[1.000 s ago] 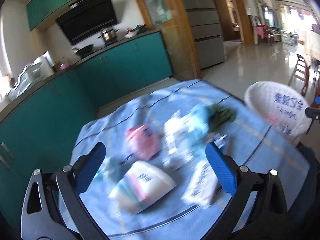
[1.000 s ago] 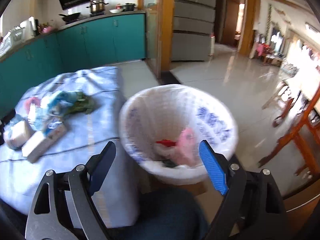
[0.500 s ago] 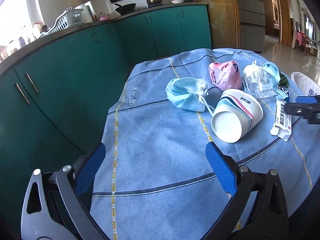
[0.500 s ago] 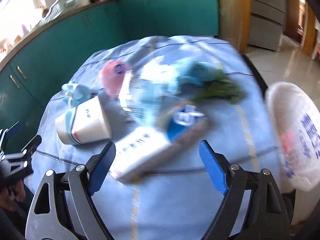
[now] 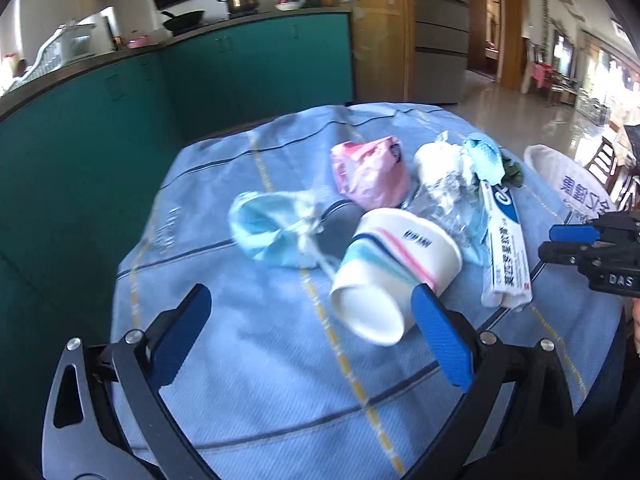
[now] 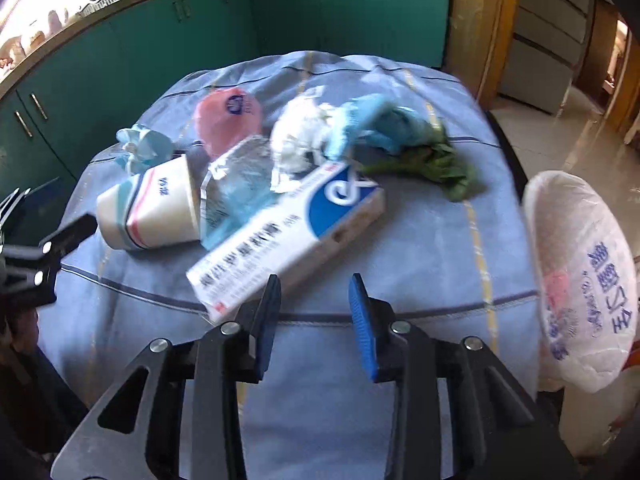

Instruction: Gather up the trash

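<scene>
Trash lies on a blue tablecloth: a tipped paper cup, a white-and-blue toothpaste box, a pink bag, a blue face mask, clear wrapping, white tissue, a blue glove and green leaves. My left gripper is open wide just short of the cup, its right finger beside the cup's rim. My right gripper hovers at the box's near end with its jaws closing. Only cloth shows between them.
A bin lined with a white printed bag stands off the table's right edge. Teal kitchen cabinets run behind and to the left of the table. The near part of the cloth carries nothing.
My right gripper swung from over the bin to the table and its jaws narrowed. My left gripper drew closer to the cup and stayed wide.
</scene>
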### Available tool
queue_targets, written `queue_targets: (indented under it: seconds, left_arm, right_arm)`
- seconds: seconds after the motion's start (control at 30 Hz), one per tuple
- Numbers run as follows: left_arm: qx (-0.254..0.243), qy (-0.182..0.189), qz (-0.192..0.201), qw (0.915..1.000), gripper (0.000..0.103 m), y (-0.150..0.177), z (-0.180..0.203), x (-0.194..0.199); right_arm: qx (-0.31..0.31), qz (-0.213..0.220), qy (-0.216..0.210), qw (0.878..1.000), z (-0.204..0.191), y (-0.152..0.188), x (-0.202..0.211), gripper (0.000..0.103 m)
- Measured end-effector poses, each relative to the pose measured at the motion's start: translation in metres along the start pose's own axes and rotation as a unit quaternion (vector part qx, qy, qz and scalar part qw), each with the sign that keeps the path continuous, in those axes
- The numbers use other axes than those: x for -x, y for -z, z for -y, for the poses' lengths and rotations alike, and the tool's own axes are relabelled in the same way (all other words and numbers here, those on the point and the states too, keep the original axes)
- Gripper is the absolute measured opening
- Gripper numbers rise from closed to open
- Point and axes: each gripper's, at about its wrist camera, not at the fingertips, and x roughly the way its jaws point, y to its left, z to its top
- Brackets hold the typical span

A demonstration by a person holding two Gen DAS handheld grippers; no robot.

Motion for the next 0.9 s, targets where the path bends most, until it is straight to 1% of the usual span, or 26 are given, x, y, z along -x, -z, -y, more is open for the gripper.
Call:
queue_targets:
  seconds: [0.03,0.07,0.1,0.2,0.23,0.3,0.33,0.37,0.43,0.5,0.63,0.7,0.73,0.77,0.8,0.87,0.9]
  left_arm:
    - [-0.005,0.011,-0.006,0.9999,0.100,-0.003,0.002,-0.006]
    - [-0.015,0.037,-0.017,0.9991,0.100,-0.008,0.007,-0.016]
    - [-0.019,0.047,-0.022,0.9984,0.100,-0.010,0.009,-0.022]
    - [-0.034,0.087,-0.038,0.9949,0.100,-0.012,0.019,-0.037]
    - [-0.033,0.092,-0.041,0.9944,0.099,-0.011,0.021,-0.041]
    - [-0.034,0.095,-0.049,0.9937,0.093,-0.007,0.026,-0.046]
    - [-0.032,0.098,-0.051,0.9934,0.082,-0.005,0.026,-0.047]
    - [-0.023,0.105,-0.058,0.9925,0.076,-0.002,0.027,-0.047]
    - [-0.010,0.108,-0.057,0.9924,0.074,0.005,0.025,-0.044]
    - [-0.003,0.108,-0.058,0.9924,0.073,0.012,0.023,-0.037]
    - [0.015,0.101,-0.069,0.9924,0.073,0.029,0.020,-0.021]
    - [0.020,0.092,-0.072,0.9930,0.078,0.038,0.021,-0.010]
    - [0.021,0.091,-0.070,0.9932,0.083,0.041,0.021,-0.006]
    - [0.021,0.092,-0.066,0.9934,0.085,0.044,0.020,-0.001]
    - [0.021,0.092,-0.063,0.9935,0.086,0.045,0.019,0.003]
    - [0.023,0.090,-0.054,0.9942,0.090,0.046,0.016,0.011]
    - [0.025,0.087,-0.050,0.9947,0.091,0.046,0.013,0.013]
  right_arm:
    - [-0.013,0.004,-0.008,1.000,0.006,0.003,0.005,0.045]
    - [-0.021,0.008,-0.008,1.000,0.009,0.005,0.009,0.049]
    - [-0.026,0.015,-0.005,1.000,0.012,0.007,0.013,0.056]
    - [-0.032,0.026,0.002,0.999,0.017,0.008,0.018,0.063]
    - [-0.036,0.028,0.002,0.999,0.018,0.008,0.018,0.066]
    - [-0.050,0.030,-0.001,0.998,0.023,0.008,0.019,0.068]
    - [-0.058,0.030,-0.005,0.998,0.025,0.007,0.018,0.071]
    - [-0.065,0.029,-0.009,0.997,0.025,0.006,0.017,0.072]
    - [-0.076,0.021,-0.023,0.997,0.025,0.002,0.012,0.075]
    - [-0.074,0.014,-0.041,0.996,0.018,-0.005,0.002,0.078]
    - [-0.056,-0.014,-0.037,0.998,-0.006,-0.022,-0.024,0.078]
    - [-0.046,-0.031,-0.037,0.998,-0.019,-0.027,-0.036,0.078]
    - [-0.039,-0.039,-0.035,0.998,-0.027,-0.029,-0.043,0.078]
    - [-0.030,-0.046,-0.028,0.998,-0.035,-0.032,-0.050,0.078]
    - [-0.021,-0.046,-0.018,0.999,-0.041,-0.034,-0.055,0.079]
    - [0.002,-0.040,0.011,0.999,-0.051,-0.036,-0.060,0.079]
    - [0.014,-0.039,0.014,0.999,-0.053,-0.036,-0.060,0.074]
